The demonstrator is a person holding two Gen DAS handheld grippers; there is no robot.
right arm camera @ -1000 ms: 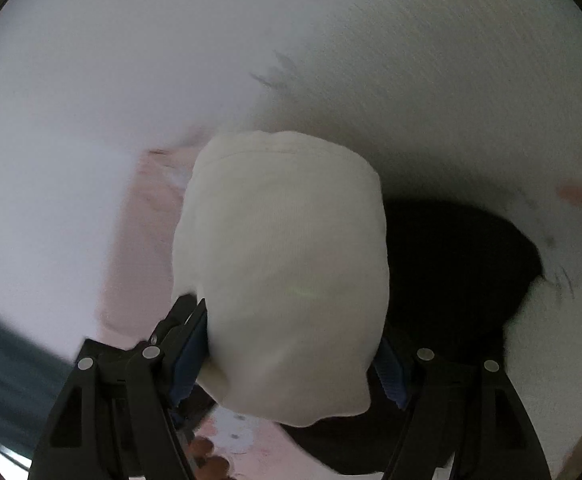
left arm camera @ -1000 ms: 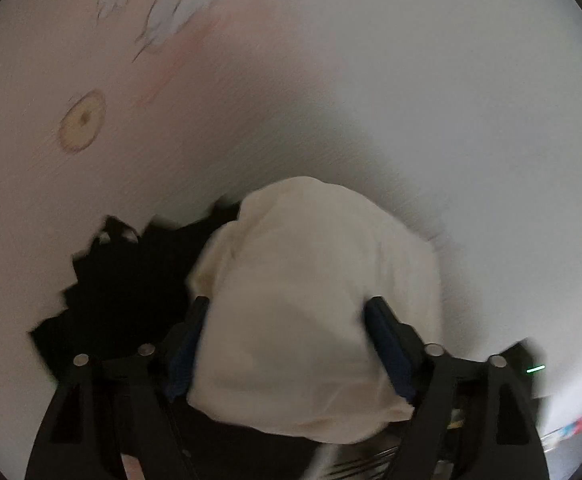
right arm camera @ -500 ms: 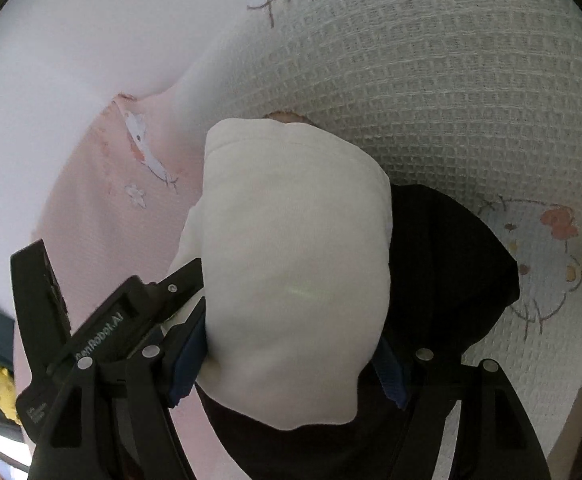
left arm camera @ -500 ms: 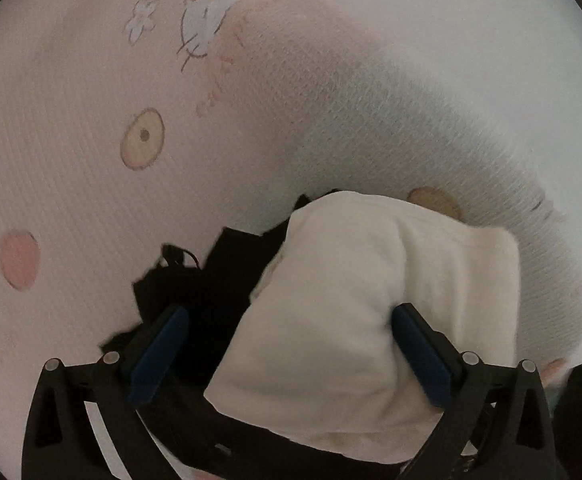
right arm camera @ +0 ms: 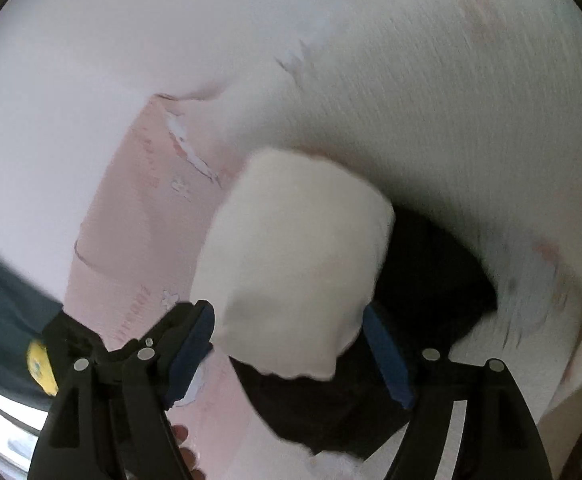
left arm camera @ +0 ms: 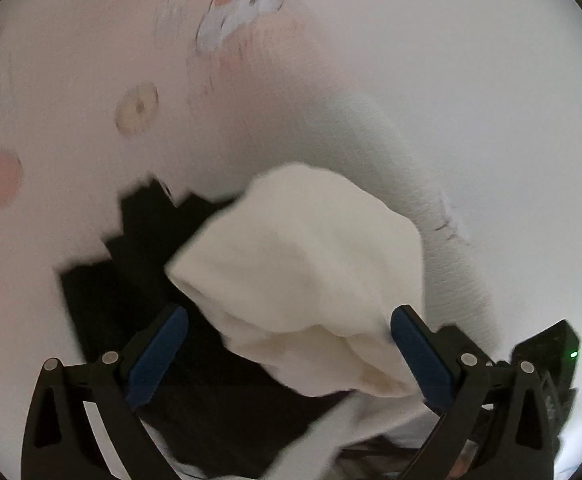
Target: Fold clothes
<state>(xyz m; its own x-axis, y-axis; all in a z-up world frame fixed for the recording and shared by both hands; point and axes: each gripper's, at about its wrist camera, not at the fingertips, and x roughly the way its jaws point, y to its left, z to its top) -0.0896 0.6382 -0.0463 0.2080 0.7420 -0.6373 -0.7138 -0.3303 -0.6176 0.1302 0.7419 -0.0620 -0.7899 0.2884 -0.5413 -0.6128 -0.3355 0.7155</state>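
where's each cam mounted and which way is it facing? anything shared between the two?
Left wrist: on the left gripper, looking forward and down along its blue-padded fingers at the cream bundle on a black garment; only the fingers show.
Right wrist: on the right gripper, angled down at the same bundle; a fingertip shows at the bottom edge.
Shared: bundle, black garment, pink cartoon-print blanket.
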